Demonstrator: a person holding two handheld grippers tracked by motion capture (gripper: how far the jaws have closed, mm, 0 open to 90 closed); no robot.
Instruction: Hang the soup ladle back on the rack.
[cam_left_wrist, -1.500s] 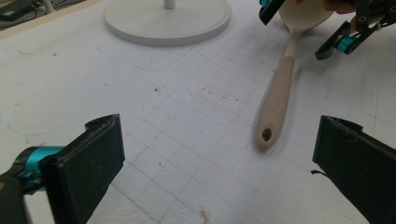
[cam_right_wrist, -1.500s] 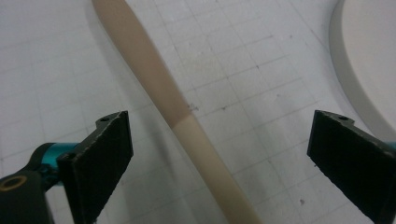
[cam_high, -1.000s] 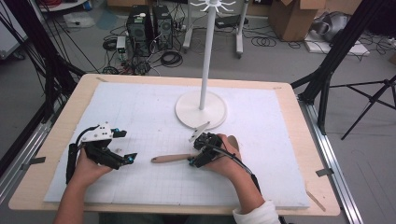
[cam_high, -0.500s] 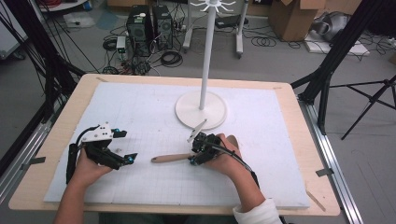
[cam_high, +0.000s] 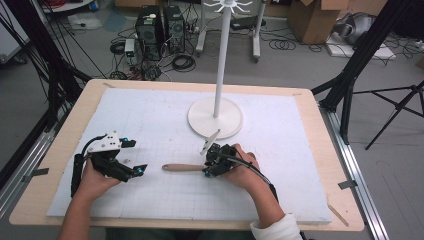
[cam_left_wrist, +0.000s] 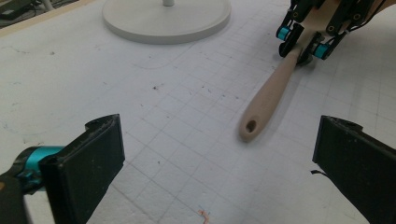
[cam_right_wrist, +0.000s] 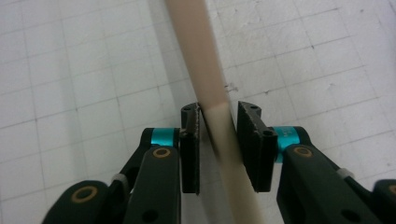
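Just in front of the round white stand base (cam_high: 215, 119), on its near side, a wooden-handled utensil (cam_high: 182, 167) lies flat on the white gridded surface (cam_high: 150, 115). Its long axis runs left to right across the person's front, roughly parallel to the near edge of the base, and the free end with the hanging hole (cam_left_wrist: 251, 126) points toward the left hand-held gripper (cam_high: 134, 170). The right hand-held gripper (cam_high: 207, 170) sits at the end nearer the base. Its jaws have just been closing, and its own view shows the pads (cam_right_wrist: 190, 140) pinched against the handle from both sides, so it grips the utensil. The left hand-held gripper rests well apart from the base with its jaws spread wide and nothing between them. The right hand is clearly the nearer one, and any lift depends on its hold. Compared with the earlier frames, neither hand nor the utensil has shifted. Only the right jaws have narrowed.
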